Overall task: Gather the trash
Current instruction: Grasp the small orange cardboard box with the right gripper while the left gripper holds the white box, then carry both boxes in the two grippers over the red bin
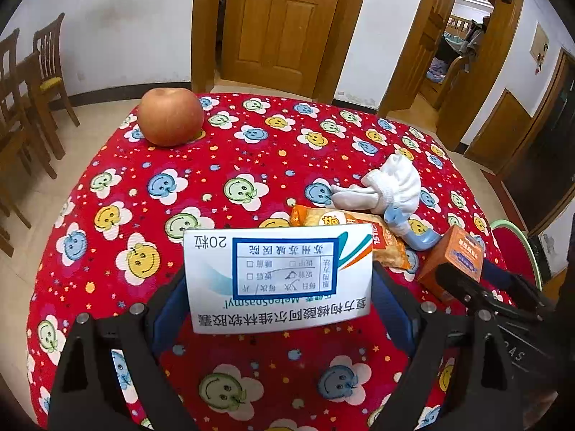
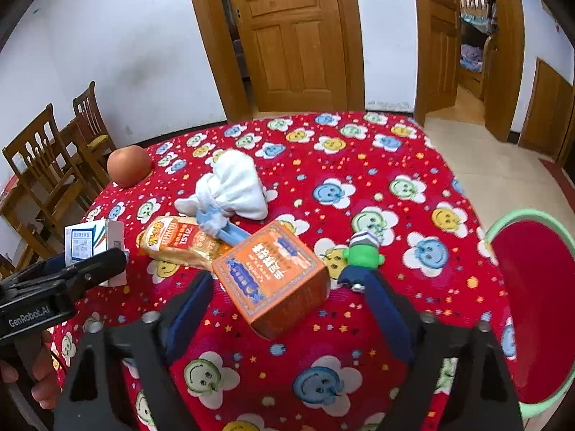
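A round table (image 1: 251, 165) under a red cloth printed with smiley flowers fills both views. Only the right wrist view shows the red basin (image 2: 535, 309) with its pale green rim, set just past the table's right edge; the left view catches only a sliver of it. The left gripper (image 1: 280, 287) stands wide, its blue pads pressed on the two sides of a white medicine box (image 1: 278, 276), which it has hold of above the cloth. The right gripper (image 2: 284, 287) is also wide; an orange carton (image 2: 273, 276) lies between its fingers on the cloth, but whether the pads touch it I cannot tell. Beyond the carton lie an orange snack wrapper (image 2: 179, 242) and a white cloth bundle (image 2: 233, 190). An apple (image 1: 170, 116) sits at the far left. A small green toy (image 2: 363, 256), just right of the carton, appears only in the right view.
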Demonstrator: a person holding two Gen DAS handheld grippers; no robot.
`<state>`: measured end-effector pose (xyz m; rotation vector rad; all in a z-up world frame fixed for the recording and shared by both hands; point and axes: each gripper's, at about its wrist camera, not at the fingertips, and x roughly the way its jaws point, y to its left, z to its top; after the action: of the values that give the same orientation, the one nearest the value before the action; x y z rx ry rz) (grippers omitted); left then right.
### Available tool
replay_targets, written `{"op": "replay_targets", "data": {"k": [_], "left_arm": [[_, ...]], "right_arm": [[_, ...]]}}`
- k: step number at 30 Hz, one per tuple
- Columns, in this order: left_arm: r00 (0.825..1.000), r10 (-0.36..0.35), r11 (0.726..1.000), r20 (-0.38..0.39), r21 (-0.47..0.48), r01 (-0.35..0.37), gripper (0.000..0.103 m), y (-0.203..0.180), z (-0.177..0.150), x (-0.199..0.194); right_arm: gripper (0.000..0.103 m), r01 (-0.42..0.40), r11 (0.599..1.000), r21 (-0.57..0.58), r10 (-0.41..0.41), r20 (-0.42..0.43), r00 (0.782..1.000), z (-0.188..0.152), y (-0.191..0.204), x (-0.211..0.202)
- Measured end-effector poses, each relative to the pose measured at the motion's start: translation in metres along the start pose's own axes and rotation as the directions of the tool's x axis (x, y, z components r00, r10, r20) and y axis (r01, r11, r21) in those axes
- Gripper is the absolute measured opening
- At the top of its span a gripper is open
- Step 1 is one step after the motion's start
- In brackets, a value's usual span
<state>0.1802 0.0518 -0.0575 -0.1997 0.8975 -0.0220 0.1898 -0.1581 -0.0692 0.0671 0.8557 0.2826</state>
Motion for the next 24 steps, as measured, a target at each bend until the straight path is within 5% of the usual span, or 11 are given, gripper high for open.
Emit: {"op": "replay_targets", "data": {"k": [3,24], "left_arm": [[1.0,0.0,1.0,-0.006,0.005,0.0,0.091,0.0,0.001,0.003],[1.0,-0.014,1.0,0.02,0.017,0.013,0.091,-0.013,-0.006,-0.021]], "right_arm": [[0.069,-0.015,1.0,0.007,0.015,-0.011,1.0,-0.001,0.001,0.003],[0.067,-0.042,0.994,0.101,0.034,0.079,0.996,-0.013,-0.009,-0.044]]}}
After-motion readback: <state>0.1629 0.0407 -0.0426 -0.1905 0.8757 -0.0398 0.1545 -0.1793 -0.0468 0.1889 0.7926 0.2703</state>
